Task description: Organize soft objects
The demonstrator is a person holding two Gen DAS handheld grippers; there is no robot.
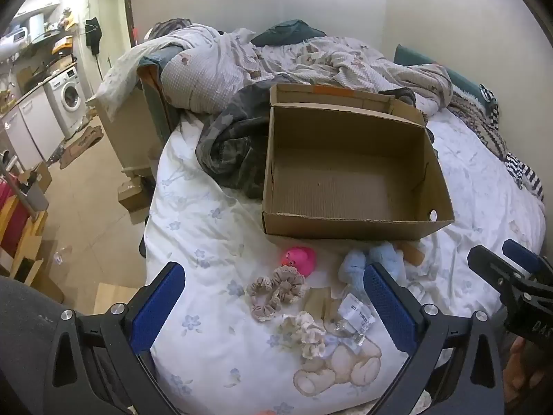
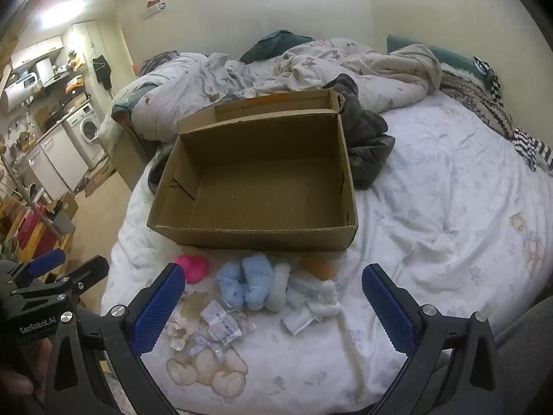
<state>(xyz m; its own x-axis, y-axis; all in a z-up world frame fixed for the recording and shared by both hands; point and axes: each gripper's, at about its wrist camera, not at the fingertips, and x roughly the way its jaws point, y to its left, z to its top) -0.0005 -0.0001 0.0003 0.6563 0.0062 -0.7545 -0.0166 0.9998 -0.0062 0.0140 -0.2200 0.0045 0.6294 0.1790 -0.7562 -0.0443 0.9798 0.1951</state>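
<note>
Looking at this, nothing's been packed yet. The cardboard box (image 1: 352, 169) sits open and bare on the bed (image 1: 193, 228), and all the soft stuff is lying in a loose bunch on the sheet just in front of its near wall. Both tools hang above that bunch, angled down at it. The left gripper (image 1: 274, 297) has its jaws spread wide with nothing between the pads, and the right gripper (image 2: 273, 297) is the same, released and holding nothing.

So I'd say this is the very start: picking which item goes first. On the left side there's a pink toy (image 1: 300, 258) close to the box, then beige scrunchies (image 1: 276, 288) and cream scrunchies (image 1: 306, 332) nearer the camera. The fluffy blue thing (image 2: 254, 285) sits more in the middle, under the right tool. My guess for the next move: drop one tool over a single item, close on it, lift it over the box wall. The items sit close, some touching, so grabbing just one takes some care.

Hard to read bits: the clear plastic packet (image 2: 224, 320) with a label, can't tell what's inside. There's a brownish orange object (image 2: 319, 268) by the box wall that I can't identify, and some pale crumpled cloth (image 2: 316, 302) beside the blue fluff that may be socks, not sure. The blue fluff could be one piece or several.
</note>
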